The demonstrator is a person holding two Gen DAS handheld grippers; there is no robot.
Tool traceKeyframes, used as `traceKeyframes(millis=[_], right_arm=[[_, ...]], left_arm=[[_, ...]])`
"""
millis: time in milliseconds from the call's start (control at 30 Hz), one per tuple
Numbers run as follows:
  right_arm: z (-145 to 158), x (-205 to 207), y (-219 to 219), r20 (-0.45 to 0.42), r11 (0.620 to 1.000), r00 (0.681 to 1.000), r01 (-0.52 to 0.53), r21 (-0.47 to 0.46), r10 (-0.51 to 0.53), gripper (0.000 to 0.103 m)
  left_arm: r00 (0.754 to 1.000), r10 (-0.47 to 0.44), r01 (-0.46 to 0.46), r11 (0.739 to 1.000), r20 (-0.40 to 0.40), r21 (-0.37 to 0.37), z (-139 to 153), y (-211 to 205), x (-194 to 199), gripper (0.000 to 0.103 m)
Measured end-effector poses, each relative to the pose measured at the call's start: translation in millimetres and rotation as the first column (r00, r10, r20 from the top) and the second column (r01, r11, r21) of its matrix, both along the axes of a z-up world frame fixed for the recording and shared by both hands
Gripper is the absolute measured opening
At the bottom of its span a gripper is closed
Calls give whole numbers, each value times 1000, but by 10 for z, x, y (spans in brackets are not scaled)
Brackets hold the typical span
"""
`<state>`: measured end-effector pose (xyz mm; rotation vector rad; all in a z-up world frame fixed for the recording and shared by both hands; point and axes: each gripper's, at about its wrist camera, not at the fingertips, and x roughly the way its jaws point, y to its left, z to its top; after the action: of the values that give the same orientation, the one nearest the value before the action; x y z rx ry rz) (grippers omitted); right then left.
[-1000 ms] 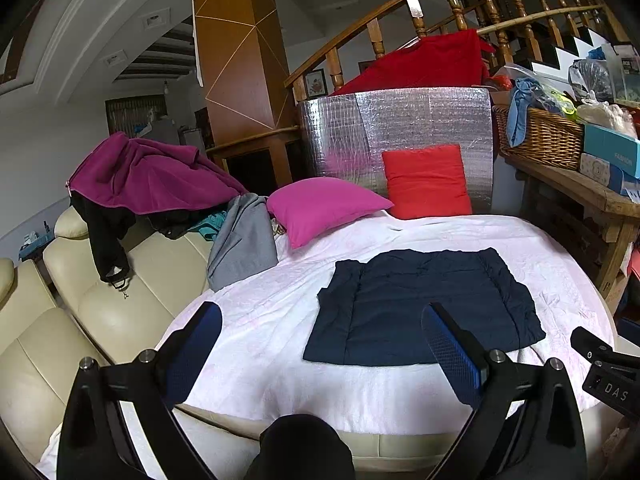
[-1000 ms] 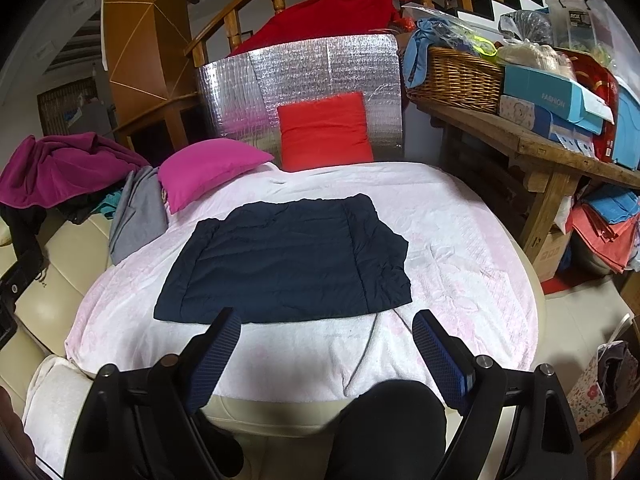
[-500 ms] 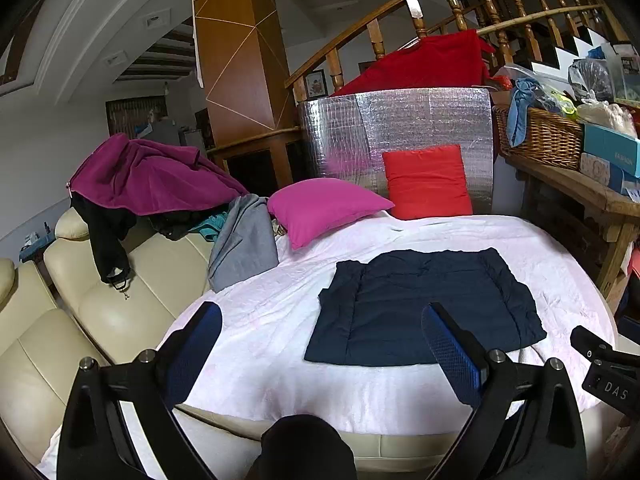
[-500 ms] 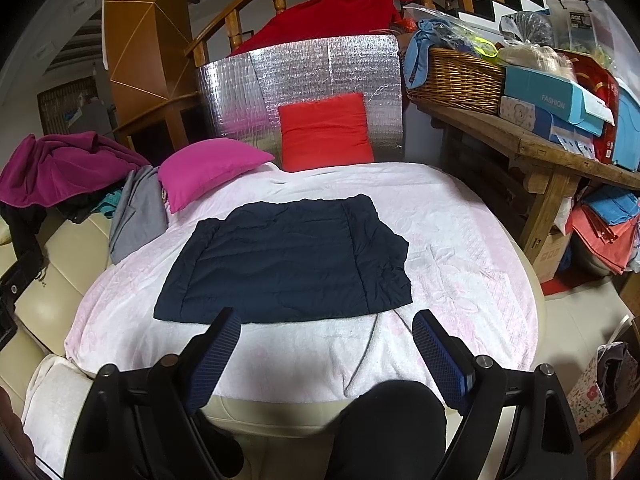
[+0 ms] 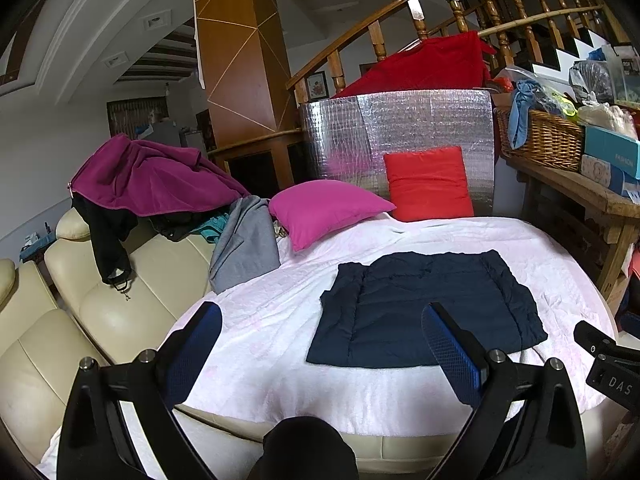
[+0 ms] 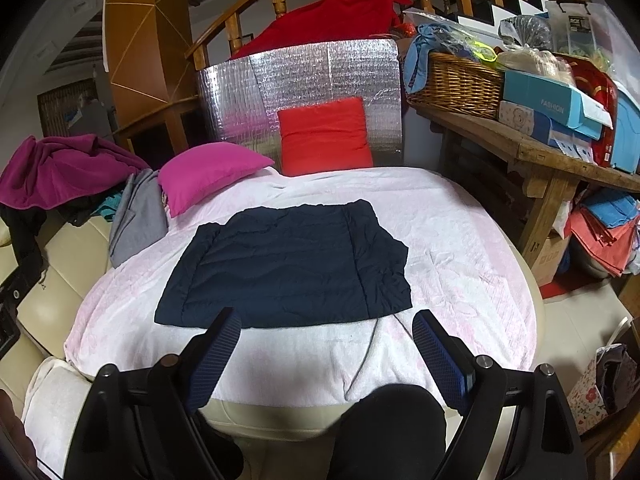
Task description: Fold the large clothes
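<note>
Garment: the navy quilted jacket (image 6: pixel 286 268) lies flat in the middle of the round bed's pale pink cover (image 6: pixel 460 240), with its near hem running just beyond your fingertips.

Done so far: it looks to me as though you have already turned the sides in, since it reads as a neat rectangle with a seam line down each side (the right flap is a bit rumpled at its near corner).

Left to do: by my reading, at least one more fold, hem toward collar or side over side, is needed to make it compact. The heap of purple, black and grey clothes (image 5: pixel 160 184) on the cream sofa (image 5: pixel 100 312) may be next, though I can't be sure.

Left gripper (image 5: pixel 320 344): you hold it back from the bed edge and above it, fingers spread wide, with nothing between them.

Right gripper (image 6: pixel 326 344): it has the same pose, level and pointed at the near hem, fingers wide apart and not touching the cloth.
</note>
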<state>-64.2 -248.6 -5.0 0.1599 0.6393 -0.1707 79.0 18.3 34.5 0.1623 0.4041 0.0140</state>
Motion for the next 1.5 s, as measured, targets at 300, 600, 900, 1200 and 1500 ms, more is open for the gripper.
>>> traceKeyframes(millis=[300, 600, 900, 1200, 1500], right_arm=[[90, -9, 102, 15, 1000, 1000, -4, -21, 4, 90], [176, 67, 208, 25, 999, 1000, -15, -33, 16, 90], [152, 264, 283, 17, 999, 999, -43, -19, 43, 90], [80, 522, 285, -4, 998, 998, -58, -21, 58, 90], [35, 622, 279, -11, 999, 999, -47, -21, 47, 90]], left_arm=[[999, 9, -9, 1000, 31, -10, 55, 86, -38, 100], [999, 26, -26, 1000, 34, -8, 79, 214, 3, 100], [998, 58, -58, 998, 17, 15, 55, 277, 144, 100], [998, 67, -67, 998, -1, 13, 47, 199, 328, 100], [999, 48, -48, 999, -26, 16, -29, 182, 426, 100]])
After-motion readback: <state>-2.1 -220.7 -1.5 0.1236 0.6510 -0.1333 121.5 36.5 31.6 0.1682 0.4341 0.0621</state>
